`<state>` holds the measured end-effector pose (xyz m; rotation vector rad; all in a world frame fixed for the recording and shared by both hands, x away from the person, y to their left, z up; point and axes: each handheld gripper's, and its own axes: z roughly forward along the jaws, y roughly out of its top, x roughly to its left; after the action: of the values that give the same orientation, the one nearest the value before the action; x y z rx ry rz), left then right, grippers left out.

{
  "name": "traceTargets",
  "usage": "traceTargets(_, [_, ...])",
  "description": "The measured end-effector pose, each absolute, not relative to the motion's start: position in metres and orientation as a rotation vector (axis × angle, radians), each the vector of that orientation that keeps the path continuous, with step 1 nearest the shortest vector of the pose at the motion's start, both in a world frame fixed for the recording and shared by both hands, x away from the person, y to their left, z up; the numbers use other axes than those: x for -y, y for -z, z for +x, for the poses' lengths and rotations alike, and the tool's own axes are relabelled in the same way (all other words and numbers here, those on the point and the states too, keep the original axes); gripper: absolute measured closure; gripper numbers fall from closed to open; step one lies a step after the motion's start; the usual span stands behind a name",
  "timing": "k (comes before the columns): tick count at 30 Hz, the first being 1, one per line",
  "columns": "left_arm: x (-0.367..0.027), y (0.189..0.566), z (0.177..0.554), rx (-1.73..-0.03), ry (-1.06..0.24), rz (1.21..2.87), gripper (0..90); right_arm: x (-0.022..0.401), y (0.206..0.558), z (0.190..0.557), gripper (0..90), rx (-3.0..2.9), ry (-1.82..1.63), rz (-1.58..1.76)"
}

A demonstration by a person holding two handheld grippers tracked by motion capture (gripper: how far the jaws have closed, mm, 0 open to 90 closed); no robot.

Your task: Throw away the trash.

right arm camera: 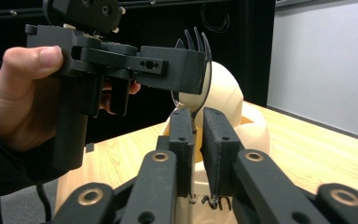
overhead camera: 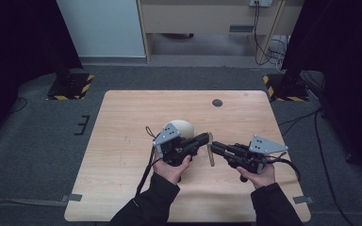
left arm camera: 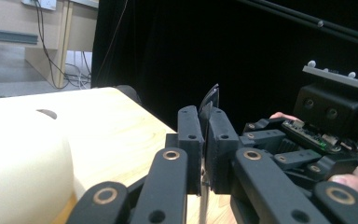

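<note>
A fork (overhead camera: 211, 155) with dark tines and a tan handle stands upright over the middle of the wooden table (overhead camera: 122, 155). My left gripper (overhead camera: 205, 138) is shut on its upper part. The thin dark head (left arm camera: 210, 100) sticks up between those jaws (left arm camera: 205, 121). In the right gripper view the tines (right arm camera: 195, 42) rise above the left gripper (right arm camera: 200, 70), and the neck runs down between my right gripper (right arm camera: 198, 126), which is shut on the fork lower down. The right gripper (overhead camera: 215, 146) comes in from the right. A cream domed object (overhead camera: 181, 127) sits just behind the left gripper.
A small dark round hole (overhead camera: 217, 102) lies near the table's far edge. Black stands with yellow-striped bases (overhead camera: 70, 84) flank the far corners. Cables (overhead camera: 146, 165) trail from the grippers. Bare wood stretches to the left and far side.
</note>
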<state>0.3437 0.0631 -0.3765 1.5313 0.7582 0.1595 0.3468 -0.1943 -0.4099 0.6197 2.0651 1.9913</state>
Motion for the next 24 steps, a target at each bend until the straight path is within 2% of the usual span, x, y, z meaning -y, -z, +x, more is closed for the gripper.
traceTargets(10, [-0.085, 0.364, 0.336, -0.698, -0.260, 1.526, 85.8, 0.207, 0.406, 0.349, 71.7, -1.993, -1.977, 0.693])
traceTargets(15, [-0.107, 0.356, 0.331, -0.684, -0.314, 1.518, 85.9, 0.221, 0.414, 0.354, 64.6, -1.968, -1.898, 0.784])
traceTargets(24, [-0.138, 0.346, 0.330, -0.683, -0.407, 1.495, 85.9, 0.234, 0.435, 0.360, 57.4, -1.993, -1.765, 0.888])
